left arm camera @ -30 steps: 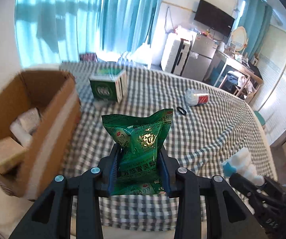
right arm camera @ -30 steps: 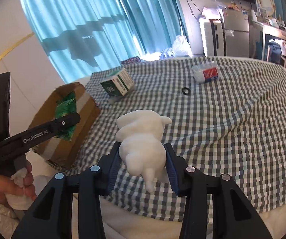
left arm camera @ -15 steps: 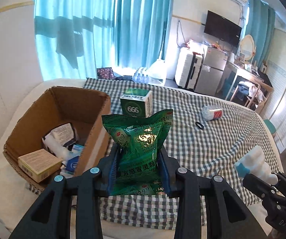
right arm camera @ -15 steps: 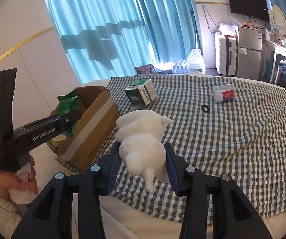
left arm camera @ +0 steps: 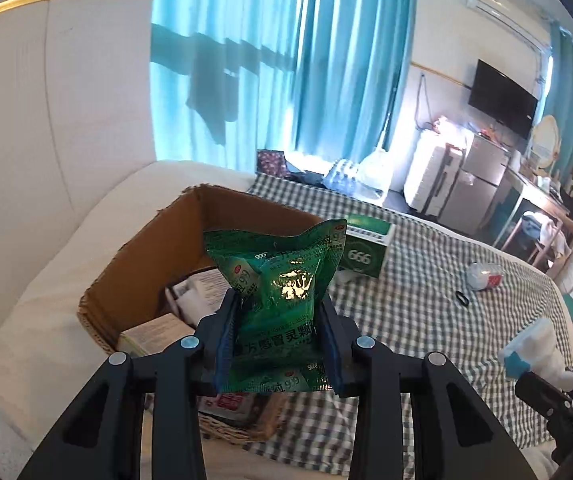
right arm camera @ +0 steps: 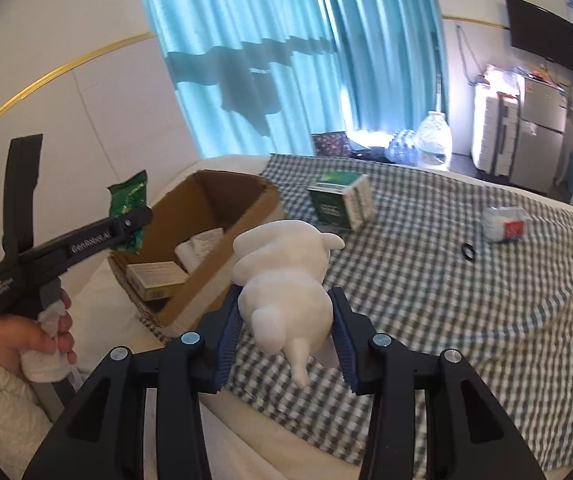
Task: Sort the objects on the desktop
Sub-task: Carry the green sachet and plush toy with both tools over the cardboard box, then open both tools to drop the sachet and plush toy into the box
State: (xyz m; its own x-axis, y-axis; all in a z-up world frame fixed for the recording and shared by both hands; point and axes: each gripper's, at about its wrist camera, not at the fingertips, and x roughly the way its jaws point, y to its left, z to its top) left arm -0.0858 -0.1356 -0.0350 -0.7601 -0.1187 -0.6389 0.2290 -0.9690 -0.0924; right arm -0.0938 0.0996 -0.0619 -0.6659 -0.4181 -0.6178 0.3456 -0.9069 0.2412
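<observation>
Both my grippers are loaded, held near the open brown cardboard box (left arm camera: 134,276).

My left gripper (left arm camera: 278,344) has its fingers (left arm camera: 226,340) clamped on a crinkled green foil sachet with white print (left arm camera: 282,280), which hangs above the box's near corner. My right gripper (right arm camera: 284,344) squeezes a soft white animal-shaped toy (right arm camera: 286,280) between its blue pads, above the green-and-white checked cloth (right arm camera: 466,320). In the right wrist view the box sits at ten o'clock of the toy, with a small tan carton (right arm camera: 156,274) and white packets inside. A green and white "666" carton (right arm camera: 340,204) stands at twelve o'clock, a black ring (right arm camera: 468,251) and a clear wrapped packet with a red label (right arm camera: 504,224) at two o'clock.
</observation>
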